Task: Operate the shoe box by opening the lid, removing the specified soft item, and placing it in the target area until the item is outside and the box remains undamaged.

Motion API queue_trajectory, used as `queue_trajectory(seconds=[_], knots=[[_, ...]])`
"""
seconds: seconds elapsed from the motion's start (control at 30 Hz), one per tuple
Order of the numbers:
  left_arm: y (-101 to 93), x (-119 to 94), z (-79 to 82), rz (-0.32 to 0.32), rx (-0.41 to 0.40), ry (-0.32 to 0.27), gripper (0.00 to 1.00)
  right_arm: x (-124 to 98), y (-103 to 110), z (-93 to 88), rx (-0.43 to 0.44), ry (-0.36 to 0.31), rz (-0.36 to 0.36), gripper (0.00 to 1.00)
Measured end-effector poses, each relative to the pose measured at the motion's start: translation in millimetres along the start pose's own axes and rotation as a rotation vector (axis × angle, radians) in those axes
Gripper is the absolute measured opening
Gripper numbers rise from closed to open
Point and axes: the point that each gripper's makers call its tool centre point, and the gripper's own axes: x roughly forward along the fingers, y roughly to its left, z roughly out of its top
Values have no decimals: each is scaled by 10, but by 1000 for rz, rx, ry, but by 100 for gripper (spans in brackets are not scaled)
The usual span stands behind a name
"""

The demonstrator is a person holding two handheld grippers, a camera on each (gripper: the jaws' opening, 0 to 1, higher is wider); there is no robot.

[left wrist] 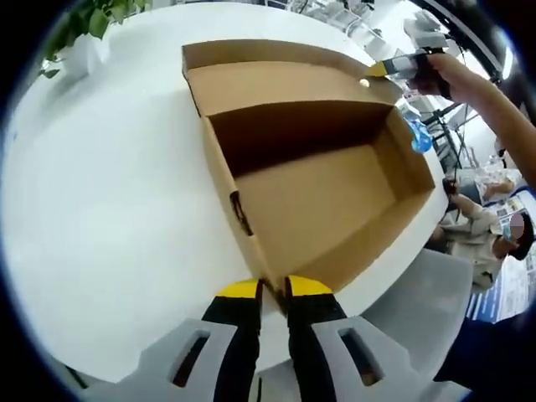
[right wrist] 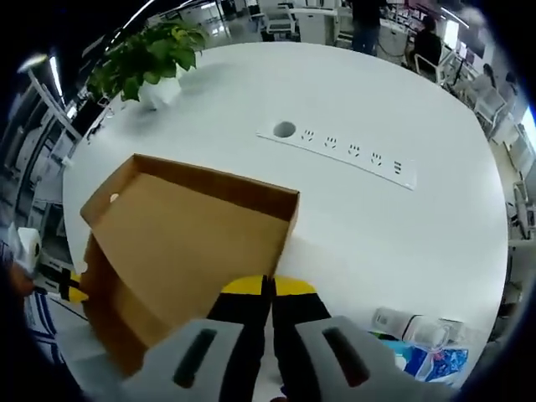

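The brown cardboard shoe box (left wrist: 318,201) stands open on the white table (left wrist: 109,193), and its inside looks bare. Its lid (left wrist: 276,84) is swung up and back on the far side. My left gripper (left wrist: 274,289) is shut on the box's near corner wall. In the left gripper view my right gripper (left wrist: 387,69), held by a person's hand (left wrist: 435,74), grips the lid's far right corner. In the right gripper view my right gripper (right wrist: 269,285) is shut on the lid's (right wrist: 184,234) edge. A yellow tip of the left gripper (right wrist: 74,289) peeks out low on the left.
A potted plant (right wrist: 155,54) stands at the table's far side. A socket strip (right wrist: 343,151) is set into the tabletop. A blue-and-white pack (right wrist: 431,360) lies near my right gripper. People sit beyond the table's edge (left wrist: 481,226).
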Motion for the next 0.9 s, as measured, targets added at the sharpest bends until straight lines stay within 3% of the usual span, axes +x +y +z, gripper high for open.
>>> queue_trajectory(seconds=[0.17,0.33,0.37,0.43,0.57,0.9], knots=[[-1,1,-4,27,2,-7,7,-65,10,24,-74,-64,-29,0],[-11,10,-2,37,-6,-12,7,-105,30,95,-158,-182,-59,0],[-14,13,-2,37,-6,-11,7,-107,26,68,-165,-177,-69,0],[-20,14,-5,40,-6,-12,7,-148,52,128,-223,-247,-77,0],[-18,14,-4,44,-12,-15,7,-263,87,170,-237,-372,-71,0],[-33,21,0,64,-17,-25,7,-527,170,60,-297,-565,-101,0]])
